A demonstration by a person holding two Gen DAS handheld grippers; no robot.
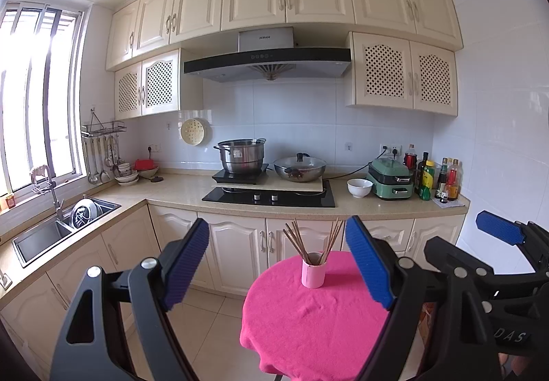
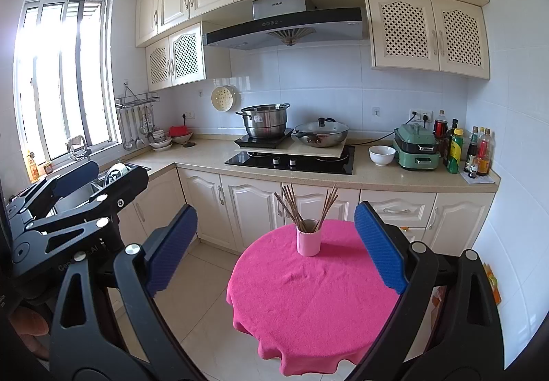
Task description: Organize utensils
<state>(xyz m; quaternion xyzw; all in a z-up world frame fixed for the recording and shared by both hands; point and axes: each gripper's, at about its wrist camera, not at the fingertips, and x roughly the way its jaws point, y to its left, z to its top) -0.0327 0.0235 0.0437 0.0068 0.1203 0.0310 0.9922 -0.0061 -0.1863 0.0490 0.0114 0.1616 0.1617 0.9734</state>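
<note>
Two hand-held grippers hang side by side above a small round counter draped in a pink cloth (image 2: pixel 308 305) in a home kitchen, the left gripper (image 1: pixel 276 259) and the right gripper (image 2: pixel 276 243) each with jaws spread wide and nothing between the blue pads. Toward the far edge of the cloth stands a pink cup (image 2: pixel 308 241), upright, with brown chopsticks (image 2: pixel 295 209) standing in it, fanned into two loose groups that lean left and right; no loose utensil shows on the cloth. That fits either a job already finished, with every stick gathered into the cup, or one in which the sticks are about to be drawn out and sorted, and the views do not settle which. Any handling of the cup would likely go best with one gripper steadying its wall while the other takes a stick low on its shaft, since the cup looks light and the splayed sticks could lever it over on the soft cloth. Behind the table run cream cabinets and a stone worktop (image 2: pixel 212 149) carrying a steel pot (image 2: pixel 266 120), a lidded wok (image 2: pixel 322 134), a white bowl (image 2: pixel 381 154) and a green cooker (image 2: pixel 416 147), with ladles (image 2: pixel 135 130) hanging from a rail by the window.
</note>
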